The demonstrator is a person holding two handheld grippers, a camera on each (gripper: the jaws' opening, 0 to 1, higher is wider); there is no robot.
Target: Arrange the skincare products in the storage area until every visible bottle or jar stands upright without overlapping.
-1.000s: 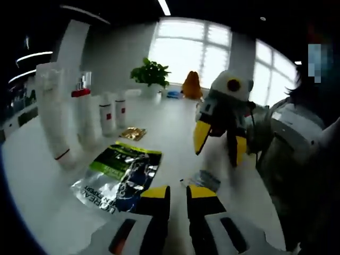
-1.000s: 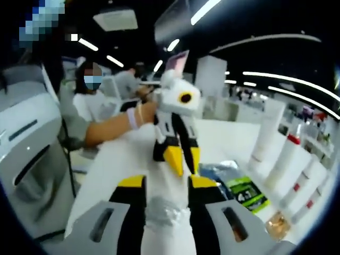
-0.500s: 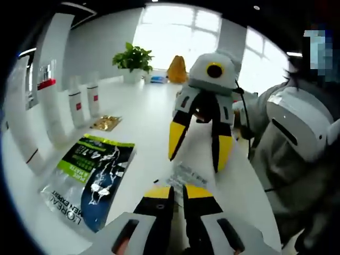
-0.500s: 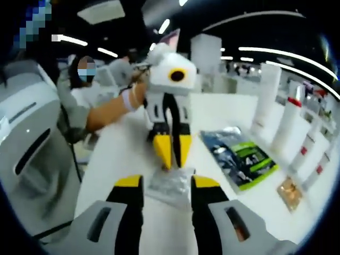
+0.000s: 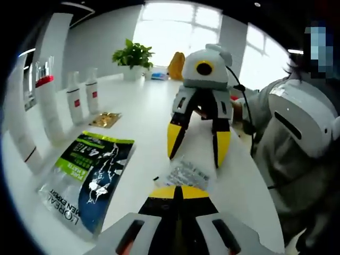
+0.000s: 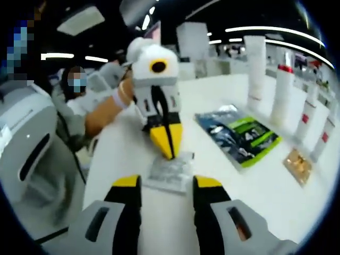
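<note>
Lying flat on the white counter (image 5: 143,117), a small silvery sachet (image 5: 187,173) sits between the two grippers; its print is too blurred to read. In the left gripper view the left gripper (image 5: 178,192) has its yellow tips pressed together just short of the sachet's near edge, and whether they pinch that edge is hard to tell. The right gripper (image 5: 195,150) stands beyond the sachet with its tips spread apart, one on either side of the far end. In the right gripper view the right gripper (image 6: 167,183) shows the same spread, the sachet (image 6: 170,171) between its tips, and the left gripper (image 6: 166,142) points down at the sachet's far edge with tips together.

A larger green and black pouch (image 5: 90,178) lies flat to the left, its lower corner cut off. A gold sachet (image 5: 105,119) lies farther off. Upright white tubes and bottles (image 5: 74,99) with red marks line the left edge. A potted plant (image 5: 133,56) stands before bright windows (image 5: 183,24).
</note>
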